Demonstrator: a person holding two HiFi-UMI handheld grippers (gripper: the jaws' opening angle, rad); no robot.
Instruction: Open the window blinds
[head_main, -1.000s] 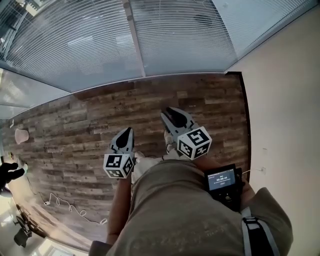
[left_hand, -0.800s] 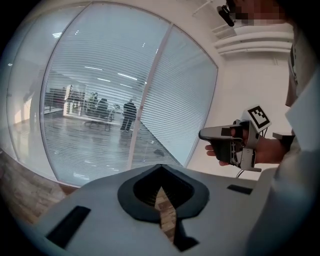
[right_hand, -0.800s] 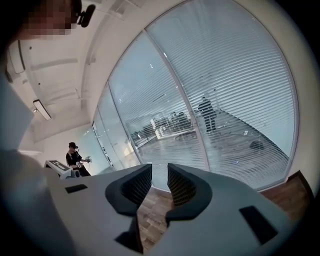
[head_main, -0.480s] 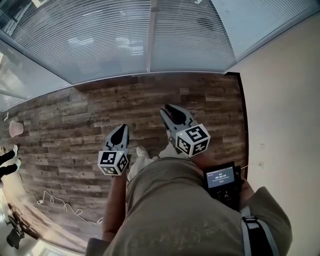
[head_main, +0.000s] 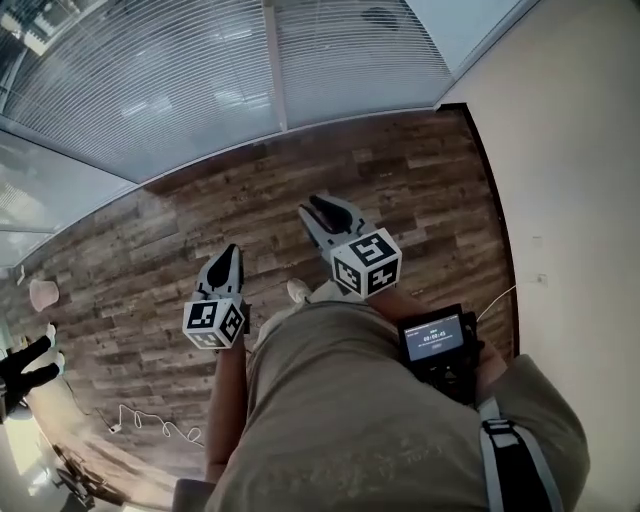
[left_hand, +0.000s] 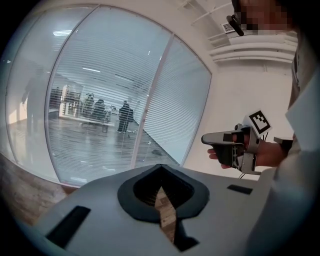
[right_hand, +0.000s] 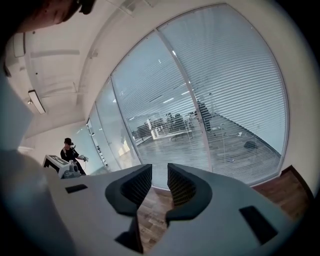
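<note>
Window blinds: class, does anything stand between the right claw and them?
Nothing visible does: only wood floor lies between the open, empty right claw and the window blinds ahead.

The person wears loose tan clothes (head_main: 340, 410) and a light shoe (head_main: 297, 290). A grey strap (head_main: 508, 445) with a black clip hangs on the right side. Near it is a small black box (head_main: 437, 342) with a lit screen. The left gripper (head_main: 232, 252) and the right gripper (head_main: 318, 208) are smooth and grey, with dark ribbed pads inside. Each has a white cube with black square marks: the left cube (head_main: 213, 322) and the right cube (head_main: 366, 265).
</note>
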